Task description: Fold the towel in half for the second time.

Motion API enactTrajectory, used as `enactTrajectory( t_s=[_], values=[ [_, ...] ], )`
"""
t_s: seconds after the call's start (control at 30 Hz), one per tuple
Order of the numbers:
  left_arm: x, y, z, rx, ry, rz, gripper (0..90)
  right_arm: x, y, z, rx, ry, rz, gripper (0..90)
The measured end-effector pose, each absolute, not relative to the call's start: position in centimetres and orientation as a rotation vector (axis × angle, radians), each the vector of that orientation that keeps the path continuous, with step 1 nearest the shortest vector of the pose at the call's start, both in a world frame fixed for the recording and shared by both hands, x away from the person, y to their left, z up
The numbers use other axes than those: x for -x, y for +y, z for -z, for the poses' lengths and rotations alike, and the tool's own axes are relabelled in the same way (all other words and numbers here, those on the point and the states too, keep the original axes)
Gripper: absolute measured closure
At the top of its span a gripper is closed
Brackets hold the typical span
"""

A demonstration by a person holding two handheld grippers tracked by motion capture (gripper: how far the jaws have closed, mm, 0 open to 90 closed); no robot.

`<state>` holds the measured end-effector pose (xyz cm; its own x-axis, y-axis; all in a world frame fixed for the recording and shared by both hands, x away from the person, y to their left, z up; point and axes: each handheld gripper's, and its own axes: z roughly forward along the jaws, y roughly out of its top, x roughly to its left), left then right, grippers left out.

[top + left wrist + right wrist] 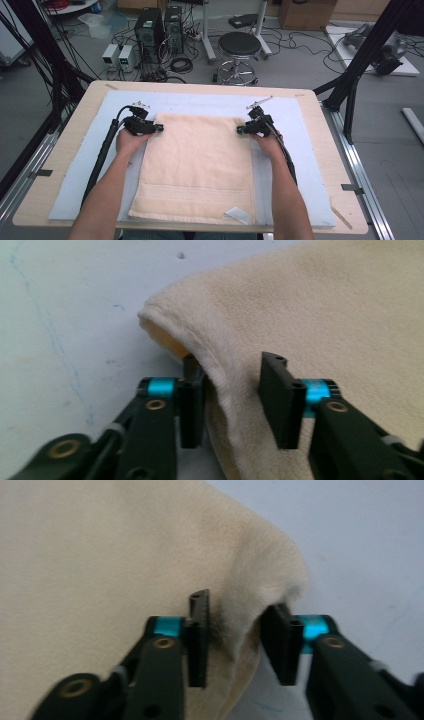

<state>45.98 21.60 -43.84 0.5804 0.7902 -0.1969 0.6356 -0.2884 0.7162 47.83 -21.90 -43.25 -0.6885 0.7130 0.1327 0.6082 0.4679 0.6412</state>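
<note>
I see no container on the table; the nearest thing to one is the pale blue mat, a flat rectangular sheet that carries the towel in the middle of the high view. The towel is cream-coloured terry cloth, soft and nubby, lying as a tall rectangle with a woven band across its near end and a small white label at its lower right corner. My left gripper sits at the towel's upper left corner and my right gripper at its upper right corner. In the left gripper view, my jaws are partly closed around a raised fold of the towel's edge, the left pad against the cloth and the right pad lying on top of it with some slack between. In the right gripper view the jaws bracket a bunched ridge of the corner the same way, narrowed but not pressed tight. The mat looks matte and faintly scuffed beside the cloth.
</note>
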Motion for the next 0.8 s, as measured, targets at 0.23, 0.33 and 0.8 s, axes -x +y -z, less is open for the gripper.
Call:
enactTrajectory(
  t_s=[0.23,0.33,0.8],
  values=[
    [-45.9,22.0,43.5,-1.996,1.129,-0.203,81.2,-47.5,-21.8,42.8,-1.159,2.592,-1.069,82.0],
    [-45.7,22.4,42.9,-1.978,1.101,-0.21,81.4,-47.3,-21.9,42.1,-1.132,2.587,-1.114,82.2],
    [-41.4,23.7,38.8,-1.895,0.943,-0.29,81.5,-43.4,-21.8,36.6,-0.901,2.538,-1.285,82.6]
  ],
)
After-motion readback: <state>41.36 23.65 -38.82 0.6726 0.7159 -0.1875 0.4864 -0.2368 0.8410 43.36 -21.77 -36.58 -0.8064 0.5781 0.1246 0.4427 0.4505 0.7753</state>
